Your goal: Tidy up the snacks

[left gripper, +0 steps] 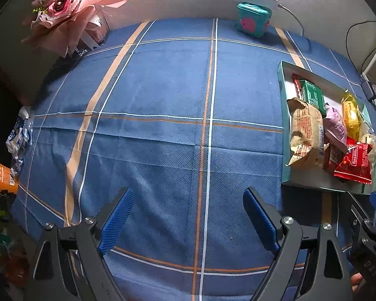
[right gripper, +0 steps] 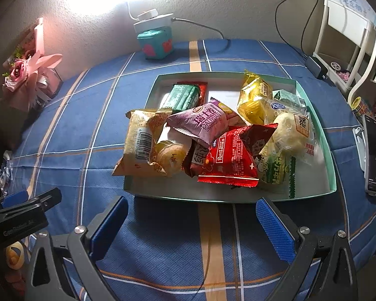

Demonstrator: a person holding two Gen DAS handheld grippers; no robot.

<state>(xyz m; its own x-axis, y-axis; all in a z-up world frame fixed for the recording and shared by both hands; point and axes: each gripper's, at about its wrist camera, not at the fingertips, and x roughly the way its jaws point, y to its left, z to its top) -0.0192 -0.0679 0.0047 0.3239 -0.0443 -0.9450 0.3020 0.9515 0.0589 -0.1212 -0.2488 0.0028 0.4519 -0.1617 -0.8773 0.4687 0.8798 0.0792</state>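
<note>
While the right hand-held gripper (right gripper: 191, 222) and the left hand-held gripper (left gripper: 188, 213) hang wide open and empty over the desk (left gripper: 163, 100), the snacks (right gripper: 213, 135) sit heaped in the tray (right gripper: 313, 193). Grabbing carelessly could knock the tan packet (right gripper: 140, 145) over the edge.

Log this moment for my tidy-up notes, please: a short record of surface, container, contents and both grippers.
surface: blue checked tablecloth
container: shallow teal tray on the cloth
contents: snack packets piled in the tray, among them a red packet, purple packet, yellow packet, green packet
left gripper: open, empty, over bare cloth
right gripper: open, empty, just short of the tray's near rim
</note>
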